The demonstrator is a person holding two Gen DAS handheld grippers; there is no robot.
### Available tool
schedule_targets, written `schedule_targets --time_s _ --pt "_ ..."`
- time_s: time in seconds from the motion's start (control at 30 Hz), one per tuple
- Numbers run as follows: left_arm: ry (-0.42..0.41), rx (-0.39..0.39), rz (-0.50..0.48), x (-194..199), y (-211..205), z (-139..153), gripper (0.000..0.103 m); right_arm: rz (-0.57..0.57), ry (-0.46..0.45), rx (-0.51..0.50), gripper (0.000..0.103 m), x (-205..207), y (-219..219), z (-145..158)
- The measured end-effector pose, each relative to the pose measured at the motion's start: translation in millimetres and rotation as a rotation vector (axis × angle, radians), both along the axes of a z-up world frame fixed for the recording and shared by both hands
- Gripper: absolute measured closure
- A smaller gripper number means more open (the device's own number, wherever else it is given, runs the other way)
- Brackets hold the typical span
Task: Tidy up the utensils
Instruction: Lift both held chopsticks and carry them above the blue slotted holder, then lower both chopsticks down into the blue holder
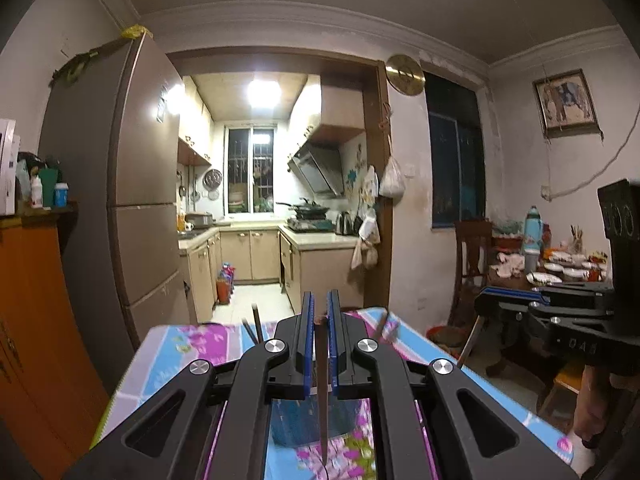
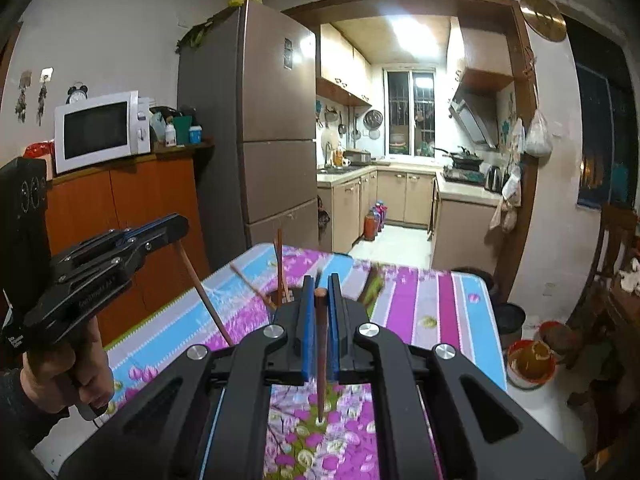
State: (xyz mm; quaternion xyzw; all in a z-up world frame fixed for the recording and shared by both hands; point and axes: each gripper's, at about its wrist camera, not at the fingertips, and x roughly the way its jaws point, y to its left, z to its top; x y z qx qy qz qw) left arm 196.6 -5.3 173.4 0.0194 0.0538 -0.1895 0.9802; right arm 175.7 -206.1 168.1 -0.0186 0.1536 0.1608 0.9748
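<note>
A brown chopstick (image 1: 321, 384) is pinched between the blue pads of the left gripper (image 1: 319, 312), its tip hanging down over a blue container (image 1: 296, 420) whose rim is hidden behind the gripper body. The right gripper (image 2: 319, 296) likewise clamps a second chopstick (image 2: 321, 360), tip pointing down at the flowered cloth on the counter (image 2: 440, 308). Ahead of it more chopsticks (image 2: 279, 260) stand leaning in what seems to be a holder, mostly blocked and blurred. In the right view the left gripper's chopstick runs down behind the right gripper, its lower end cut off. A fridge (image 2: 272, 112) stands well beyond the counter
</note>
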Motion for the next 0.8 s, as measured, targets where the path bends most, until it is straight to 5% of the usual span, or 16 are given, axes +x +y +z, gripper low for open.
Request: schedule_targets --time_s 0.43,0.8 --pt "-0.092 -0.031 0.066 39.7 -8.5 87.7 0.095 -0.011 -0.079 0.020 0.098 54.4 0.2 95.0" --pt "-0.020 -0.028 0.103 101.2 -14.9 61.9 0.095 -0.035 -0.023 0.021 0.098 114.5 8.9 73.4"
